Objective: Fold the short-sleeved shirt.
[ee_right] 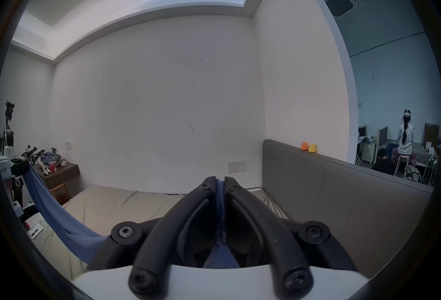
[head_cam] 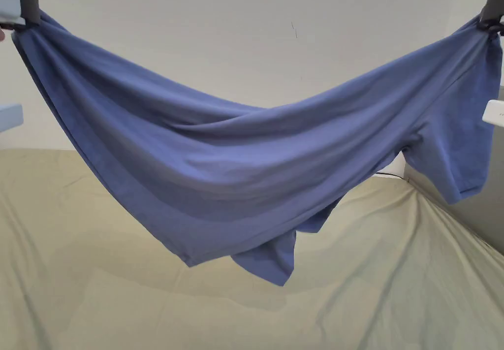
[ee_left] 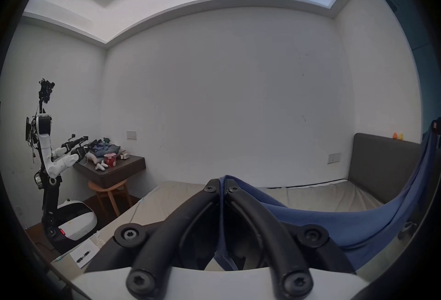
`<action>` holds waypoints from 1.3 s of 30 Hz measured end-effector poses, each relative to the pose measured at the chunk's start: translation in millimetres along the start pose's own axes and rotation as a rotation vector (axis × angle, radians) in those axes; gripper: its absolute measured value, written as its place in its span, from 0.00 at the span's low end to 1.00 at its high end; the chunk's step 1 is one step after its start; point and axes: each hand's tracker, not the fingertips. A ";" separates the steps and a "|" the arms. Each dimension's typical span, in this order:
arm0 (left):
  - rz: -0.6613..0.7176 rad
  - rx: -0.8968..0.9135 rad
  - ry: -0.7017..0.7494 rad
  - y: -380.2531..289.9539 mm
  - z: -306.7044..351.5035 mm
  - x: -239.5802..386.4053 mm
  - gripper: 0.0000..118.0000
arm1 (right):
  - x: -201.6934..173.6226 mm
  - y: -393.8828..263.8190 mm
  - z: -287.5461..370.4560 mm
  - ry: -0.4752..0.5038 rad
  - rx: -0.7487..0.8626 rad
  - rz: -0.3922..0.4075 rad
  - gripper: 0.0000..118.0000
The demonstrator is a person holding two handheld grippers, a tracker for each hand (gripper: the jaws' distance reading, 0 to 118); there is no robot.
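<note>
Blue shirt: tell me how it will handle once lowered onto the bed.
The blue shirt sags deeply between the left gripper and right gripper, so it is likely floppy and light. Its loose sleeve will probably crumple on landing.

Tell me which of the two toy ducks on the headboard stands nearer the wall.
The orange duck. In the right gripper view it sits on the wall side of the yellow duck, both atop the grey headboard, close together.

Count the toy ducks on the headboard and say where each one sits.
2, side by side on top of the grey headboard: the orange duck nearer the wall, the yellow duck touching it on the far side. None seem hidden.
</note>
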 end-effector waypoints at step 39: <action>0.030 -0.777 -0.215 -422.0 263.4 -36.5 0.10 | 90.5 -478.2 267.8 0.066 -0.765 0.028 0.34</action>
